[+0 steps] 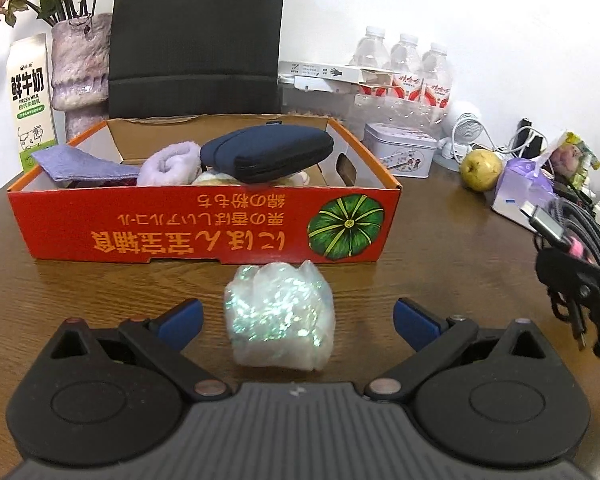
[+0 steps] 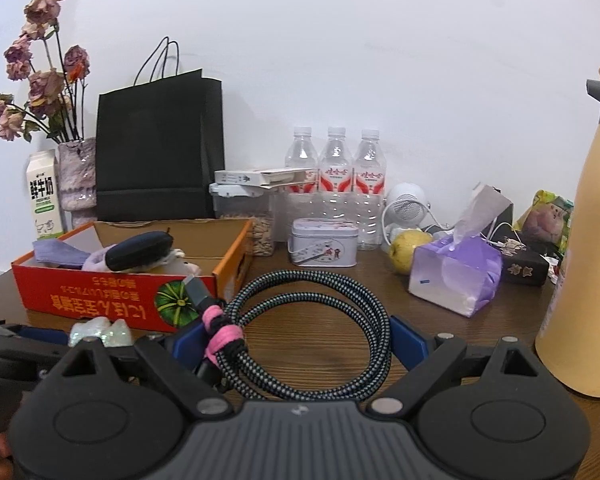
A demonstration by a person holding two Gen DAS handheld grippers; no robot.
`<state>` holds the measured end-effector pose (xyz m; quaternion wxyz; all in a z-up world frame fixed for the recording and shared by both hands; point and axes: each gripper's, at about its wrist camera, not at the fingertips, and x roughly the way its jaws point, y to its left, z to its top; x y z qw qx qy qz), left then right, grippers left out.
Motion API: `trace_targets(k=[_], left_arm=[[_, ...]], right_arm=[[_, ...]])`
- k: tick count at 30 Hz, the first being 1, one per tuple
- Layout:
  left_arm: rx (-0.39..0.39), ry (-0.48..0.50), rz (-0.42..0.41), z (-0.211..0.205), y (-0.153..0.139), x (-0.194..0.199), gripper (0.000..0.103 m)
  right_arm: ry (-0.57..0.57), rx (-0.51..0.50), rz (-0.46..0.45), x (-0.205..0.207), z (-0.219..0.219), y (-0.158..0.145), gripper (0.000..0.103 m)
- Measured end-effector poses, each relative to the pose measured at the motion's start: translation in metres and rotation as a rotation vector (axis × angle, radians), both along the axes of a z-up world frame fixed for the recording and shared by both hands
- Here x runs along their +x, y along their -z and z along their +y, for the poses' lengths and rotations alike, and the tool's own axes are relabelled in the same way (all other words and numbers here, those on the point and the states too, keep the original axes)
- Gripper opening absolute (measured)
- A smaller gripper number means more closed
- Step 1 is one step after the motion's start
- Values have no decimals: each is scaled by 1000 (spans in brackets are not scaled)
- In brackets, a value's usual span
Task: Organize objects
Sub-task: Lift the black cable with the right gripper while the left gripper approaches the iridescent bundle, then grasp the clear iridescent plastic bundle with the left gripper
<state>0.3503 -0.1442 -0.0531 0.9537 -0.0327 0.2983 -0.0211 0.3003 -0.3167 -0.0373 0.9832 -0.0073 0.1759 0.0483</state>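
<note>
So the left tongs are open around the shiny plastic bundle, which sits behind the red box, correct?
Not behind: the left wrist view shows the shiny plastic bundle on the table in front of the red box, between the open left tongs.

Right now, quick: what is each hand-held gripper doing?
Left hand-held gripper: open, iridescent plastic bundle between its fingers, untouched.
Right hand-held gripper: jaws wide around the coiled braided cable; whether it grips cannot be told.

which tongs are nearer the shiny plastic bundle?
Left. The left tongs stand open around the shiny plastic bundle; the right tongs hold a coiled braided cable, off to the bundle's right.
</note>
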Motion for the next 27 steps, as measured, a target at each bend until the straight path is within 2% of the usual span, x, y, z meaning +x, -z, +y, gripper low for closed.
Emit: trace_targets(k=[13,16,21,27], left_arm=[[-19,-5,24,1,8,10,101],[-20,19,37,0,9,10,90],[-60,49,69,3,10,11,51],[-86,65,70,8,8,7,42]], right_arm=[[38,-8,33,10,-4,8,92],[45,-12,37,12,-3,11,92],[44,-13,25,11,0,11,92],[47,-8,29,11,-1,12,92]])
